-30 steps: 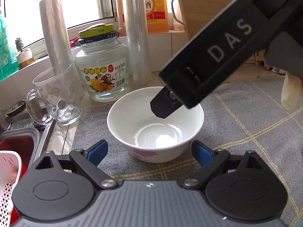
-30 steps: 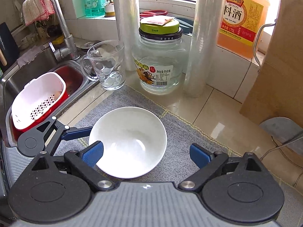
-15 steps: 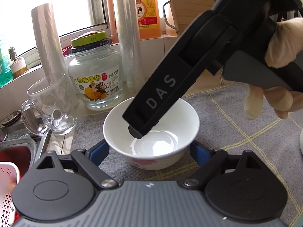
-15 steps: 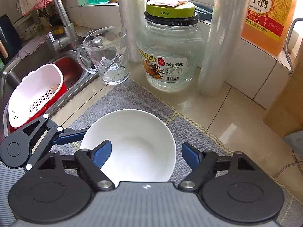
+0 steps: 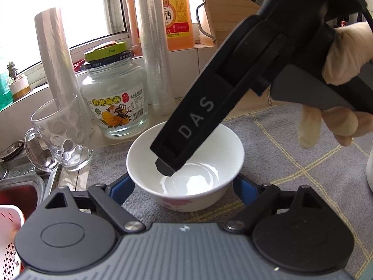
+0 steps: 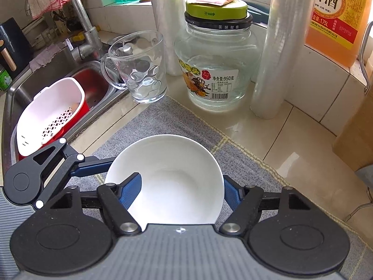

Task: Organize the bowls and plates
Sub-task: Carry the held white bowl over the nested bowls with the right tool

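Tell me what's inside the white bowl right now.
No food or liquid shows in the white bowl. One finger of the right gripper reaches inside its rim, the other outside. The gripper body covers the bowl's near edge.

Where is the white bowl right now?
The bowl sits on the grey mat, in front of the glass jar and mug, low centre in both wrist views.

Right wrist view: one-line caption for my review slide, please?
Right gripper shut on white bowl, one pad inside, one outside the rim, on grey mat beside sink.
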Available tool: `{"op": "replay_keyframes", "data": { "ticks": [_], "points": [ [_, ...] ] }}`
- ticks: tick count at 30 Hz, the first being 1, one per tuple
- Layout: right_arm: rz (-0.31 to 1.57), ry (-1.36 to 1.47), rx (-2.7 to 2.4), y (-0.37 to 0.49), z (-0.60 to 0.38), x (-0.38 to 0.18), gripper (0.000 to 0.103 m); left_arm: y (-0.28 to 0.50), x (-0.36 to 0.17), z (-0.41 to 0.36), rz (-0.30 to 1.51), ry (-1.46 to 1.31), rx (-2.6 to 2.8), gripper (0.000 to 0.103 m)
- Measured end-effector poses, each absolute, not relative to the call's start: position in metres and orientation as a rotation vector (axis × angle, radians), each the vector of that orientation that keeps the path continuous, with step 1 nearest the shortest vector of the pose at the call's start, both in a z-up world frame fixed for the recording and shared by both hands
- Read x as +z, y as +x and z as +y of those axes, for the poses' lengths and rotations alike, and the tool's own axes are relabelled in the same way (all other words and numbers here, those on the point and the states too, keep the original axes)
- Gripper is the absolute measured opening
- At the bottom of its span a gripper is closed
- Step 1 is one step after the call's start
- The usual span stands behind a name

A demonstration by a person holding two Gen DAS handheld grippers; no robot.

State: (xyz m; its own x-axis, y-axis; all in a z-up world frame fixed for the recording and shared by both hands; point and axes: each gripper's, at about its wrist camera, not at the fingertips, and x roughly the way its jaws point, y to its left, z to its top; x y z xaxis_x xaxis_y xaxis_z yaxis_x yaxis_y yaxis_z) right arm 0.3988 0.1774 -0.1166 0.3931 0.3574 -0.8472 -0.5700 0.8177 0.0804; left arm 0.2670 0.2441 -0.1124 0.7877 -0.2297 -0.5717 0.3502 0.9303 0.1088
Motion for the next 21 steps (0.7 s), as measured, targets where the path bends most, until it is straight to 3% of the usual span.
{"op": "replay_keyframes", "data": {
  "ticks": [21],
  "points": [
    [1.025, -0.133, 0.609, 0.366, 0.158, -0.088, 0.079, 0.235, -0.092, 0.239, 0.582, 0.271, -0.38, 0.091]
  ]
}}
